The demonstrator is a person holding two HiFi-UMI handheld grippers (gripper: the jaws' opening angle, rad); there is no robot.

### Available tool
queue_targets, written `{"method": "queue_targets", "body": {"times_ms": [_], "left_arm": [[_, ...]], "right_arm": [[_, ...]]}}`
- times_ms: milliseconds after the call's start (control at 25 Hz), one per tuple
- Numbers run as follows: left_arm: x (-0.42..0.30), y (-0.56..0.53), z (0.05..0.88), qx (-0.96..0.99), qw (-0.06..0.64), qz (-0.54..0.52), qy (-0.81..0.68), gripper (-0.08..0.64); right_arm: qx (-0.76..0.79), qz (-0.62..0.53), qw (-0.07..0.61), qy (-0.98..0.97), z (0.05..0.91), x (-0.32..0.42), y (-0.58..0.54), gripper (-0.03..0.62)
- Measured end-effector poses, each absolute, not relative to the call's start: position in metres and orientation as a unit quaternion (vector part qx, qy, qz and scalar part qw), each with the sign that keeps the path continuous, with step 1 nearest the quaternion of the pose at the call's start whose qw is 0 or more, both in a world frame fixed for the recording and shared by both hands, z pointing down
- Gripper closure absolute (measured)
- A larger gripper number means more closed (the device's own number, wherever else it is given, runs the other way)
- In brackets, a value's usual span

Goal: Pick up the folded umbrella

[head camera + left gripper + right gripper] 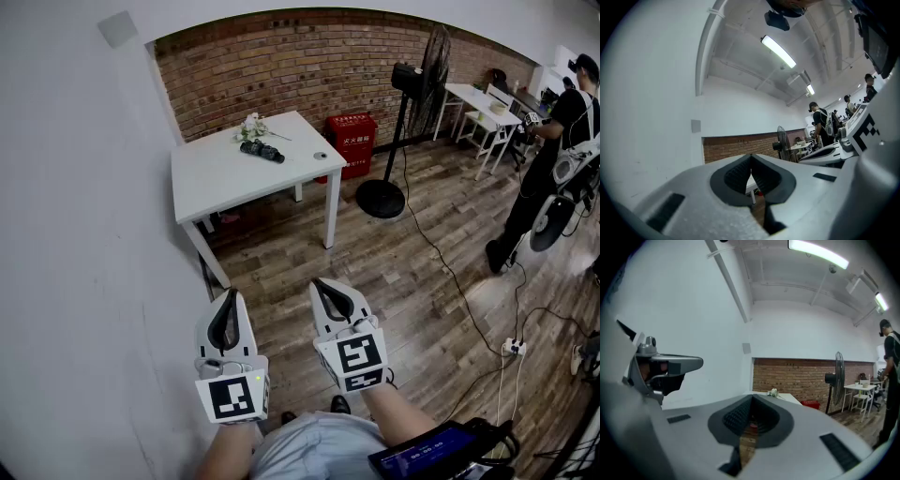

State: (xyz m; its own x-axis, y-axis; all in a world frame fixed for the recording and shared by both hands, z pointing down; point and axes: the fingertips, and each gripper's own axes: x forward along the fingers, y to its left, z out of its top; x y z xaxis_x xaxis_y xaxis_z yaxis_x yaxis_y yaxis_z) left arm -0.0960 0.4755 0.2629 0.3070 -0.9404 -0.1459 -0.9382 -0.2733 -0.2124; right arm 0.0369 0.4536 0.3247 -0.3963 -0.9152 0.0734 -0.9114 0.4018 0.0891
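Note:
A black folded umbrella (262, 150) lies on the white table (225, 173) far ahead, next to a small bunch of white flowers (251, 127). My left gripper (225, 298) and right gripper (324, 285) hang side by side near my body, well short of the table, above the wooden floor. Both point forward, jaws together, with nothing between them. In the left gripper view the left gripper (751, 157) tips meet, and the right gripper (752, 397) tips meet in the right gripper view. The table (785, 397) and flowers (773, 392) show far off there.
A white wall (84, 234) runs along my left. A standing fan (408, 112) with a round base and a red crate (351, 136) stand right of the table. Cables and a power strip (512, 348) cross the floor. A person (544, 159) stands at the far right by white desks (483, 105).

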Motion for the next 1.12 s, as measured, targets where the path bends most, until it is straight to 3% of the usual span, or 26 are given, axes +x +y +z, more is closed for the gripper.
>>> {"method": "queue_targets", "body": {"times_ms": [600, 680, 1120], "left_arm": [[-0.086, 0.480, 0.273, -0.797, 0.127, -0.015, 0.590, 0.553], [-0.081, 0.478, 0.276, -0.796, 0.125, -0.019, 0.591, 0.552], [-0.042, 0.467, 0.284, -0.789, 0.121, -0.035, 0.601, 0.552]], "right_arm": [[0.538, -0.009, 0.044, -0.842, 0.330, 0.045, 0.460, 0.583], [0.519, 0.006, 0.042, -0.854, 0.334, 0.046, 0.459, 0.349], [0.521, 0.010, 0.036, -0.853, 0.338, 0.093, 0.444, 0.345]]}}
